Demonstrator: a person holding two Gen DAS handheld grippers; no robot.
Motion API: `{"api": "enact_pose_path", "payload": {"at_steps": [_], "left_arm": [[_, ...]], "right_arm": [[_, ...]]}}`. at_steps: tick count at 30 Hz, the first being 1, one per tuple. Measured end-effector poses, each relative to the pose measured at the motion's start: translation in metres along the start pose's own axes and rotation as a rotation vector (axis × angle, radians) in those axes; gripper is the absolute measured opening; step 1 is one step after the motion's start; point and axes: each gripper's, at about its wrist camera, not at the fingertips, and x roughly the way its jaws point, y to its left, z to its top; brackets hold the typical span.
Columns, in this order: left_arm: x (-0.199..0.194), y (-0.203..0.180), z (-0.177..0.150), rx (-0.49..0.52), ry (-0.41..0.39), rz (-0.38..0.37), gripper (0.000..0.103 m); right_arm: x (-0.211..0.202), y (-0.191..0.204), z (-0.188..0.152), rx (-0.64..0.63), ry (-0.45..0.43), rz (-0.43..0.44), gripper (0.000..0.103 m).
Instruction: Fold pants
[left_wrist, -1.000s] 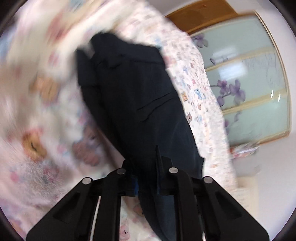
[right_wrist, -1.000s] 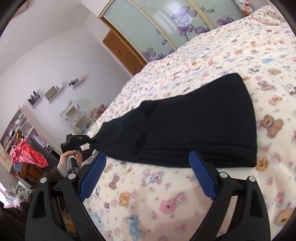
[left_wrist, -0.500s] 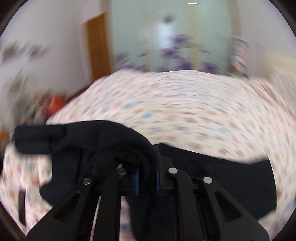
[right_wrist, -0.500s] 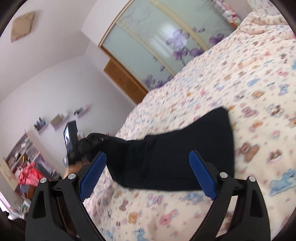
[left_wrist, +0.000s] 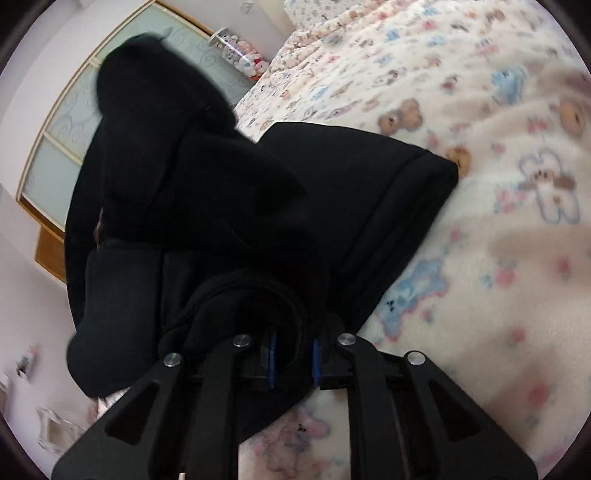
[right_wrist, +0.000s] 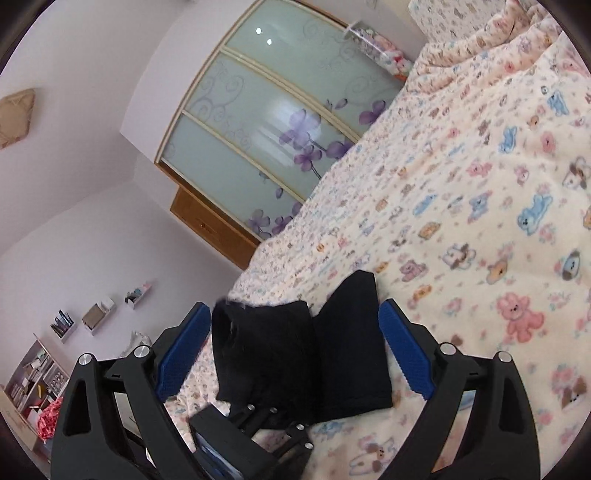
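Left wrist view: the left gripper (left_wrist: 291, 356) is clamped on a bunched fold of the black pants (left_wrist: 229, 206), lifting one part over the part lying flat on the teddy-bear bedspread (left_wrist: 498, 258). Right wrist view: the right gripper (right_wrist: 291, 354) stands wide apart, holding nothing, above the pants (right_wrist: 306, 354) on the bedspread (right_wrist: 480, 221), with the left gripper (right_wrist: 258, 417) below at the cloth's near edge.

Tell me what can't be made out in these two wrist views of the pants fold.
- Left wrist view: the left gripper is shut on the black pants; bunched cloth hides how much sits in the jaws.
- Right wrist view: the open right gripper frames the pants; the left gripper's body covers their near edge.
- Both views: layer count is unreadable in the dark cloth.
- Left view: the teddy-print blanket is blurred.
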Motion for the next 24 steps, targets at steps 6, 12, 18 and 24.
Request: {"api": "enact_pose_path", "payload": {"at_steps": [6,12,18,24], "left_arm": [[0.002,-0.021,0.0,0.198,0.003,0.135,0.014],[0.01,-0.034,0.004,0.444,0.001,0.239,0.018],[0.004,-0.038,-0.004,0.47,-0.049,0.299,0.022],[-0.024,-0.023,-0.022,0.361,-0.152,0.405,0.072]], "right_arm": [[0.023,0.001,-0.006,0.033,0.112,0.052,0.096],[0.013,-0.003,-0.001,0.071,0.041,0.049,0.097],[0.017,-0.005,0.0,0.053,0.079,0.032,0.097],[0.024,-0.006,-0.004,0.039,0.137,0.043,0.097]]}}
